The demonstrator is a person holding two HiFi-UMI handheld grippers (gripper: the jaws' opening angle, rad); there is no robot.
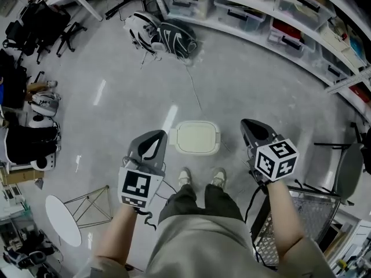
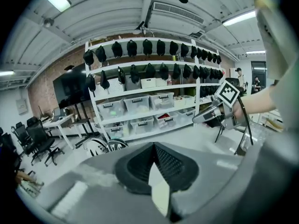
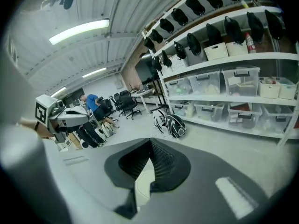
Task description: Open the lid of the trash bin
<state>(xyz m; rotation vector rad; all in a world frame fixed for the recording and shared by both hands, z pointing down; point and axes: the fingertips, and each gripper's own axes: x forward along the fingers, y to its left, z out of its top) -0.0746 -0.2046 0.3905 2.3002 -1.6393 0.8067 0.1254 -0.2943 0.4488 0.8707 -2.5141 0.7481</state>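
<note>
The trash bin [image 1: 197,137] stands on the grey floor just ahead of the person's shoes [image 1: 201,178]; its cream, rounded-square lid lies flat and closed. My left gripper [image 1: 155,135] hangs in the air to the bin's left, well above it, with its jaws together and nothing held. To the bin's right, at the same height, is my right gripper [image 1: 251,124], also shut and empty. Neither touches the bin. In the left gripper view the left gripper [image 2: 153,146] points at the shelves, and the right gripper [image 3: 150,141] does likewise in its own view.
Long white shelves [image 1: 249,4] with clear storage boxes curve along the far side. A black-and-white bag [image 1: 165,35] lies on the floor beyond the bin. A wire cart [image 1: 301,213] and a chair [image 1: 348,167] stand at the right, a small white folding table [image 1: 61,219] at the left.
</note>
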